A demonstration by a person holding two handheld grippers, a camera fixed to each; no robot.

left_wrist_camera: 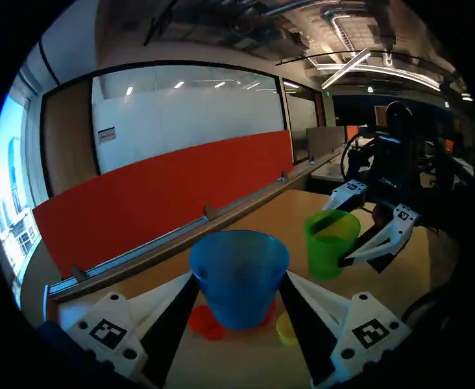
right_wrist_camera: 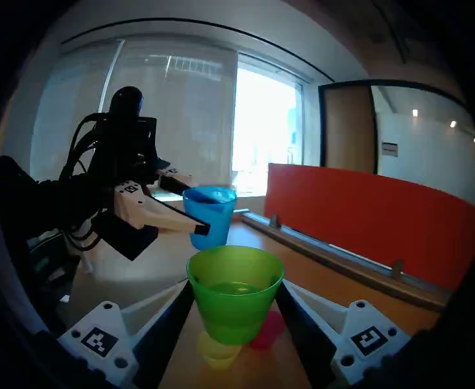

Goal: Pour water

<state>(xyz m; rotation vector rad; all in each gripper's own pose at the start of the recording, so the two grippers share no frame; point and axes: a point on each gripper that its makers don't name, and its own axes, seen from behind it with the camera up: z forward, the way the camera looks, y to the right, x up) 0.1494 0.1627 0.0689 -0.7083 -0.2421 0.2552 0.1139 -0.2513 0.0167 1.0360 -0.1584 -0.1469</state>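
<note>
- Left gripper view: a light wooden table (left_wrist_camera: 263, 223) is seen beneath and ahead of the left gripper (left_wrist_camera: 239, 274). The table is bordered on the gripper's left by a metal rail (left_wrist_camera: 172, 236) and a red partition (left_wrist_camera: 159, 194).
- Beyond the partition a glazed white wall (left_wrist_camera: 185, 110) is seen. A bright window (left_wrist_camera: 7, 194) lies at the gripper's far left, and strip lights (left_wrist_camera: 348, 65) are seen above and to its right.
- The blue cup (left_wrist_camera: 239, 298) is pinched upright between the left gripper's fingers, one pressed on each side.
- Just below the blue cup, a small red piece (left_wrist_camera: 206, 322) and a small yellow piece (left_wrist_camera: 287, 329) are partly hidden by it.
- Ahead and to the right, the green cup (left_wrist_camera: 328, 256) is clamped by the right gripper (left_wrist_camera: 333, 241). Dark gear is seen behind that gripper.
- Right gripper view: the table (right_wrist_camera: 341, 285) is seen running ahead of the right gripper (right_wrist_camera: 235, 285). The red partition (right_wrist_camera: 380, 214) lies along the gripper's right, and the bright window (right_wrist_camera: 267, 129) is straight ahead.
- The green cup (right_wrist_camera: 234, 318) is gripped upright, with both fingers of the right gripper pressed on its sides. A low level of water (right_wrist_camera: 235, 288) is seen inside it.
- Under the green cup, the small yellow piece (right_wrist_camera: 217, 351) and the small red piece (right_wrist_camera: 268, 329) are partly covered by it.
- Ahead and slightly left, the blue cup (right_wrist_camera: 213, 217) is held in the left gripper (right_wrist_camera: 198, 209), apart from the green cup. A dark sleeve (right_wrist_camera: 49, 201) is seen at the far left.
</note>
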